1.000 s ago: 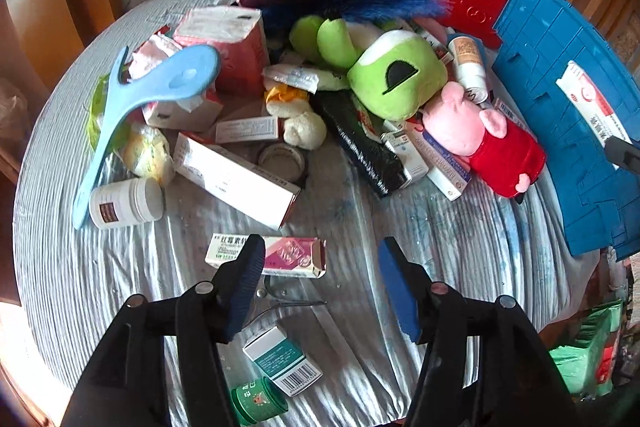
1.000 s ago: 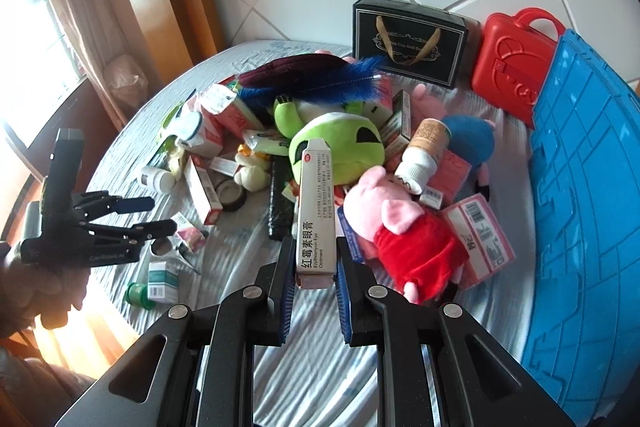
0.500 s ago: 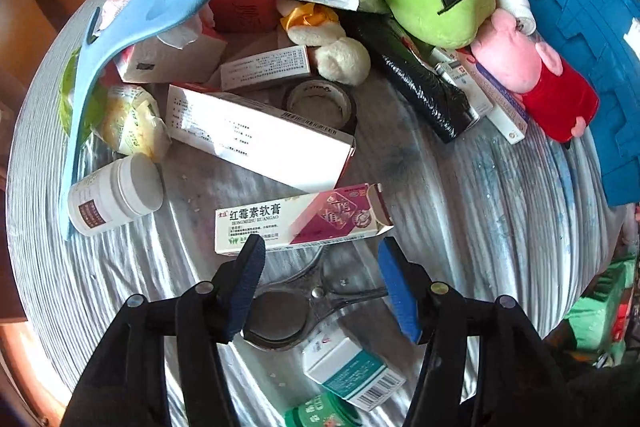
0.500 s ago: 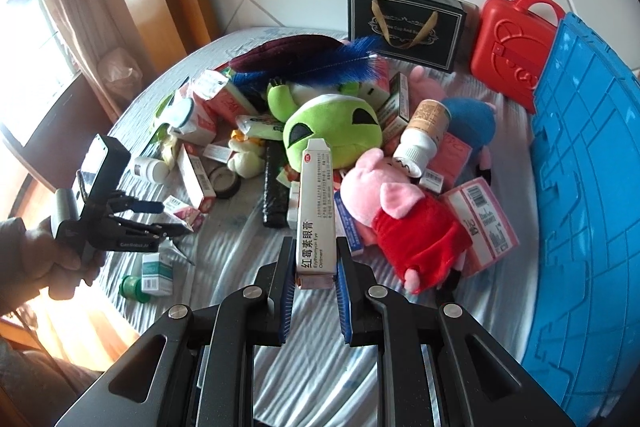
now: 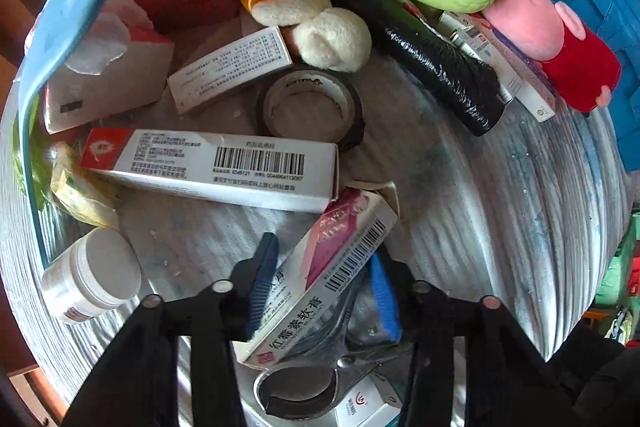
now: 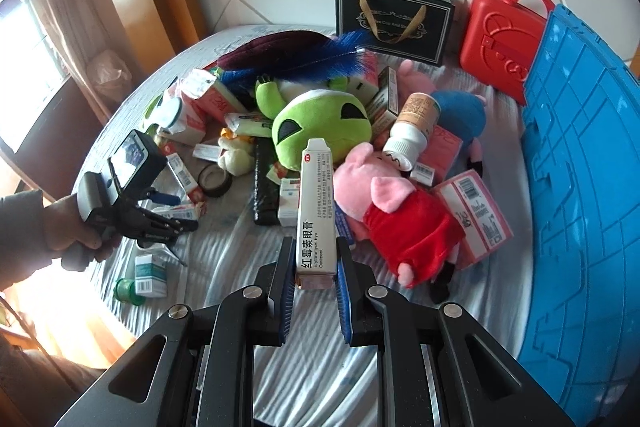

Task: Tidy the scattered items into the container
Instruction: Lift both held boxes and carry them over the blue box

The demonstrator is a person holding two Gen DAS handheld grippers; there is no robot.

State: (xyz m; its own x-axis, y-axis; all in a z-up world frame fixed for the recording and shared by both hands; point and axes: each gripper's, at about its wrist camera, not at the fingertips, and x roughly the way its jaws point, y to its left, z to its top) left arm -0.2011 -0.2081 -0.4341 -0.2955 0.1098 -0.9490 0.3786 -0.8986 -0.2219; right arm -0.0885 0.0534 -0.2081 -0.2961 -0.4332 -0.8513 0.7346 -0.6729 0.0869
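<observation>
Moved: left gripper came down, jaws closing around pink ointment box.
Right gripper: clamped eye ointment box.
Beneath: scissors.
Beside: barcode box.

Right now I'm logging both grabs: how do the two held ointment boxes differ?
The eye ointment box in the right tool is plain white; the pink-printed box in the closing left tool is pink and white. The first stands straight, the second slants. Both are slim cartons.

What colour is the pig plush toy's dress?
Red, on the pink pig plush toy; clearest in the right wrist view.
</observation>
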